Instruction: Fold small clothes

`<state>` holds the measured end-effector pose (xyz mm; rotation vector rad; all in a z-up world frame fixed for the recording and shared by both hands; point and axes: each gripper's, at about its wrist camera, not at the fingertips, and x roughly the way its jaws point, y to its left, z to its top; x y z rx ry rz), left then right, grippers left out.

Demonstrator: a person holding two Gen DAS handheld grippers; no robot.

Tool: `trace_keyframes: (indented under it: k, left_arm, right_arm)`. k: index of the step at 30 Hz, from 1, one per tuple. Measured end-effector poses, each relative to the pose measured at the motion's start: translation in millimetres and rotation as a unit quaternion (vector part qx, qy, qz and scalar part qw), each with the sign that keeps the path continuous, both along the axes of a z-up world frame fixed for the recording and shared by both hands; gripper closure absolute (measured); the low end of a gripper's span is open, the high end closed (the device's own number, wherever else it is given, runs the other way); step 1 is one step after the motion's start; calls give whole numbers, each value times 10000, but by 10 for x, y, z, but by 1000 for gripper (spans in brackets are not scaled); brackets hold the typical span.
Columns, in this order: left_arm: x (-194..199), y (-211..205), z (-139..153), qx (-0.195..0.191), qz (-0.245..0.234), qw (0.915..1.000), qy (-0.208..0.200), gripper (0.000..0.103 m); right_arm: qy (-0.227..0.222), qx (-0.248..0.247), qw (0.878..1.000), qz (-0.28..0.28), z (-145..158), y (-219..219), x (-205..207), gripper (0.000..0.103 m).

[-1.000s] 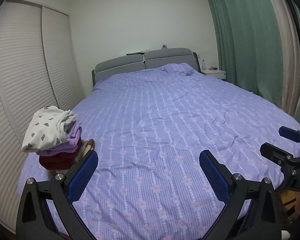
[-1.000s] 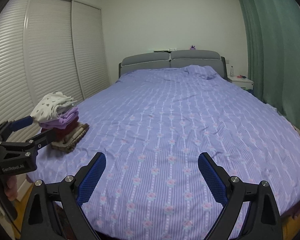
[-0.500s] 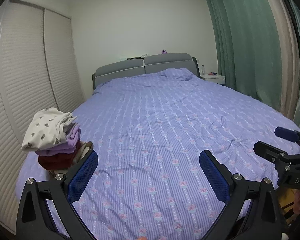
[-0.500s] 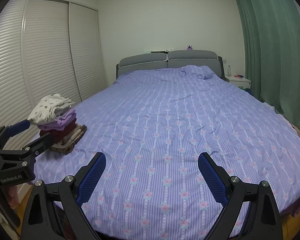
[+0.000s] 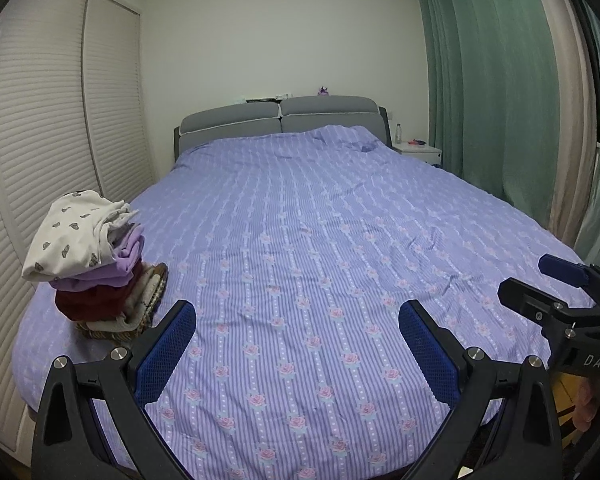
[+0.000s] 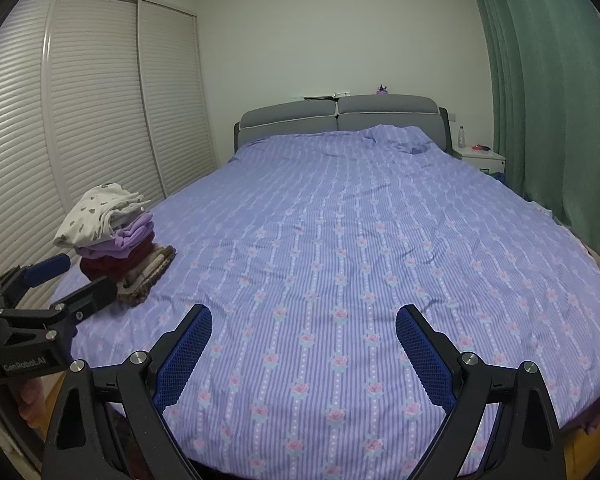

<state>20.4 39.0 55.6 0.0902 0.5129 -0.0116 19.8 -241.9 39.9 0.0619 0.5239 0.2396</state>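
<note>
stack of folded clothes (image 5: 100,264) near the lavender bedspread's (image 5: 320,264) left foot corner | soft, light, top-heavy: take one garment by its folded edge | left gripper (image 5: 296,354) spread wide, empty | right gripper (image 6: 304,354) spread wide, empty

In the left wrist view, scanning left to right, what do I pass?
Louvred wardrobe doors → stack of folded clothes → grey headboard → white nightstand → green curtain → right tool, jaws open.
</note>
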Motion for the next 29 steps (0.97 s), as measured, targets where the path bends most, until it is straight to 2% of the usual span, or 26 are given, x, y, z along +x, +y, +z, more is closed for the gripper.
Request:
trace_keyframes:
  k: [29]
  left_arm:
    - [-5, 29, -29, -69, -17, 9999, 131, 0]
  right_arm:
    - [93, -2, 10000, 7, -50, 34, 58, 9]
